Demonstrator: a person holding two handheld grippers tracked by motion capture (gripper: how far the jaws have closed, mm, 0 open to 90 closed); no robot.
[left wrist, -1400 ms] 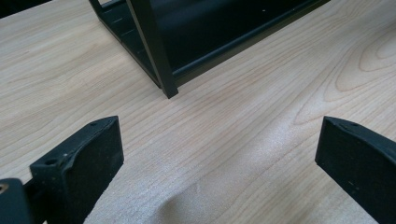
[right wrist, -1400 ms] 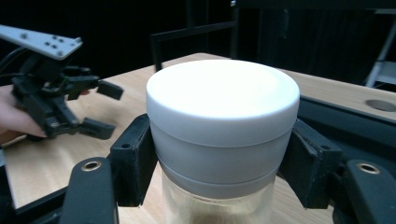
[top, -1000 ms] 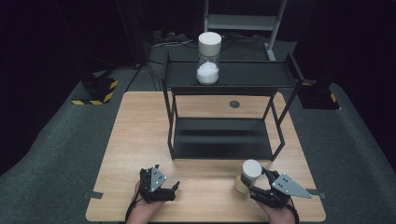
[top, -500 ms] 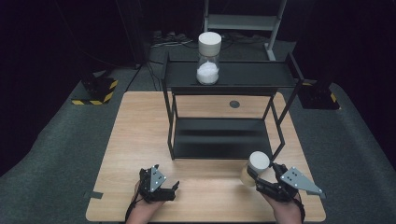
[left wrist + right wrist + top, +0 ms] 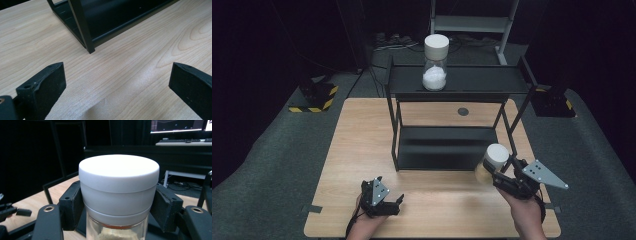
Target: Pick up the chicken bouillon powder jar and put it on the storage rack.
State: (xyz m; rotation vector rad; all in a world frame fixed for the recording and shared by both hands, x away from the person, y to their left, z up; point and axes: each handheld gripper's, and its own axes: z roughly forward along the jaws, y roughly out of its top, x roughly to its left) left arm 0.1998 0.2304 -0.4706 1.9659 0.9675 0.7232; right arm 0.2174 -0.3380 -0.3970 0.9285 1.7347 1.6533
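The right tongs point(image 5: 493, 172) pinch a white-lidded jar point(image 5: 492, 162) by its lid, just off the black rack's point(image 5: 452, 125) near right corner. The left tongs point(image 5: 384, 197) sit spread, near left on the surface point(image 5: 362, 135). A second jar point(image 5: 435, 62) stands on the rack's top shelf.

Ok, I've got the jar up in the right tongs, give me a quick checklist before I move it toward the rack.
1. Grip: right tongs clamp the held jar at its white lid, a jaw on each side: ok.
2. Jar off the table: looks lifted in the high view: ok.
3. Lower shelf of the black rack looks bare: ok.
4. Top shelf: another white-lidded jar stands left of centre, room to its right: ok.
5. Left tongs open, low near the table's front edge, apart from the rack: ok.
6. Lid tightness: cannot tell.
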